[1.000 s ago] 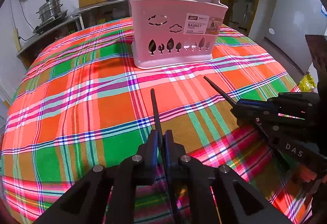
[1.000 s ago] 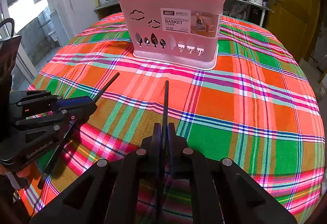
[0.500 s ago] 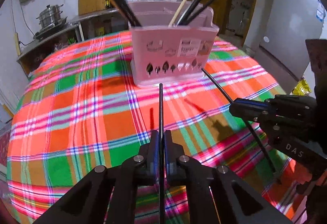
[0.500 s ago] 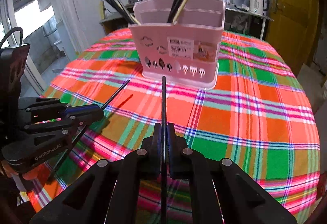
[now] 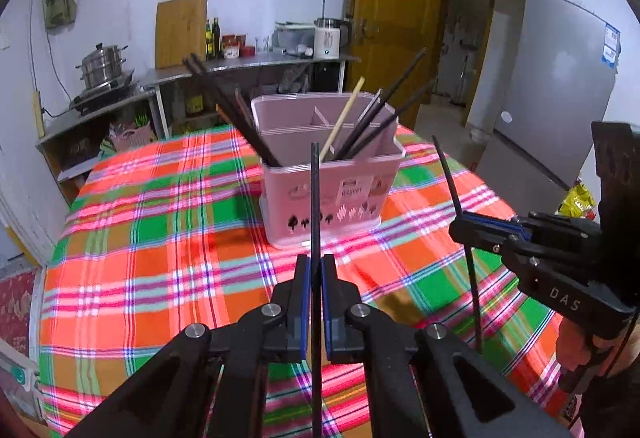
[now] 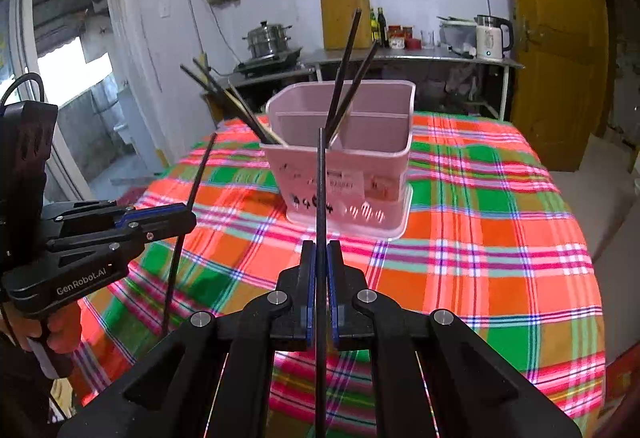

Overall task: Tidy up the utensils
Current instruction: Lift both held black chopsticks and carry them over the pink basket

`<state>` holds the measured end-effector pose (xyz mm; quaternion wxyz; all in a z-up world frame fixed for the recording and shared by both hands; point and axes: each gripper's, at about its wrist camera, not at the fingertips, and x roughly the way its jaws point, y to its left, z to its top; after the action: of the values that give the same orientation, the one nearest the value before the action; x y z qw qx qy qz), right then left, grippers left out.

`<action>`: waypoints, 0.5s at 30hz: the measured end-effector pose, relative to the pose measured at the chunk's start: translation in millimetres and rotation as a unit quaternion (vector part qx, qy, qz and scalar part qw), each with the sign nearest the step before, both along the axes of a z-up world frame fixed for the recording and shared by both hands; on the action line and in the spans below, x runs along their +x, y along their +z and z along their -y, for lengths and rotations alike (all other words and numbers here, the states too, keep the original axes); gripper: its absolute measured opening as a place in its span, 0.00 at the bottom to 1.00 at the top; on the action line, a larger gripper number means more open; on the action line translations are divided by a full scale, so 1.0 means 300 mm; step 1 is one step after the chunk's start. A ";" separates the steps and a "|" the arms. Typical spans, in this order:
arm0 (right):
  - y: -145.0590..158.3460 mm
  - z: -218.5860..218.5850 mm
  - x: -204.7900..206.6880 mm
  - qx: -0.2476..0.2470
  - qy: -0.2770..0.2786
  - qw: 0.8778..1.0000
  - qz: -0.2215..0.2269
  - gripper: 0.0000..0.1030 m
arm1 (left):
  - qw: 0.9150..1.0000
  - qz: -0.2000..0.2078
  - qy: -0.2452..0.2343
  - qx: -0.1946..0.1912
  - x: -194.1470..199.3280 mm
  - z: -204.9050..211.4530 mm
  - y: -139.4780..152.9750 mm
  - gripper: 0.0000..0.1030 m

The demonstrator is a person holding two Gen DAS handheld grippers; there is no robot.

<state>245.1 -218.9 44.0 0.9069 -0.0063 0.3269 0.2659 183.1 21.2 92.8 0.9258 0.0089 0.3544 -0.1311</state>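
Note:
A pink utensil basket (image 5: 328,194) stands on the plaid tablecloth (image 5: 160,246) and holds several black chopsticks and one wooden one. My left gripper (image 5: 315,270) is shut on a black chopstick (image 5: 315,198) that points up in front of the basket. My right gripper (image 6: 320,258) is shut on another black chopstick (image 6: 321,182), also held upright near the basket (image 6: 344,166). The right gripper also shows in the left wrist view (image 5: 460,228), the left gripper in the right wrist view (image 6: 188,214). Both are raised above the table.
The round table's edge (image 6: 596,278) drops off at right. A steel counter (image 5: 248,66) with a pot, bottles and a kettle stands behind the table. A grey fridge (image 5: 560,86) and a yellow door (image 6: 560,38) are off to the side.
Both grippers have risen from near the cloth and tilted their chopsticks upright. The basket now appears lower and farther, with its open top visible.

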 end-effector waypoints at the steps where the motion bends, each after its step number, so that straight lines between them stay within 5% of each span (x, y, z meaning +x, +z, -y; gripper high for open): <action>1: 0.006 0.003 -0.001 0.001 0.000 1.000 0.002 0.05 | 1.000 0.005 -0.001 -0.001 0.000 0.000 0.016 0.05; 15: 0.109 0.059 -0.016 0.037 -0.023 0.998 0.045 0.05 | 0.999 0.040 -0.005 -0.015 -0.013 -0.010 0.115 0.05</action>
<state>240.2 -236.5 76.6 0.9261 0.0229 0.2762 0.2559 179.2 24.3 127.2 0.9387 0.0023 0.3148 -0.1409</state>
